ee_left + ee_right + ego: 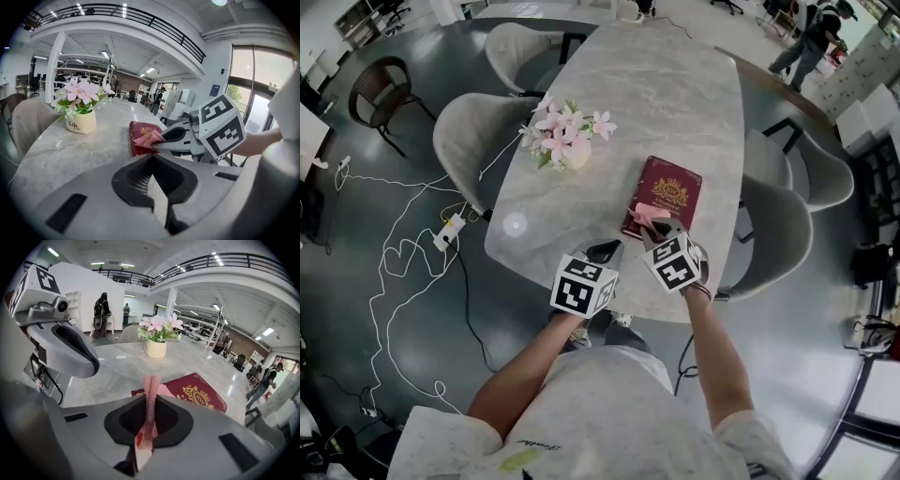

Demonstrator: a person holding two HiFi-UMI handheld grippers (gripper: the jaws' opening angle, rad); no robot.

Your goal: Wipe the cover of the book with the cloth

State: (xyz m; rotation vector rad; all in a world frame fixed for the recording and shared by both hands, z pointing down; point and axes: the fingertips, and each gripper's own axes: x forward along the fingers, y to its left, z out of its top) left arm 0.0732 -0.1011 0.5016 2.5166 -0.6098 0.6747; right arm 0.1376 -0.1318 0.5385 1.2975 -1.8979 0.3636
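Right tool [654, 226] clamped on cloth [151, 383], resting on book [672, 190] near edge; left tool [607, 250] closed.

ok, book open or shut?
Shut. The book lies flat, gold-crested red cover up, no pages showing; the cloth touches its near edge.

A closed maroon book [666, 192] with a gold crest lies flat, cover up, on the marble table [666, 94] near its right edge. A pink cloth [649, 214] – bunched and pinched between the jaws of the right gripper [653, 225] – sits over the book's near corner.
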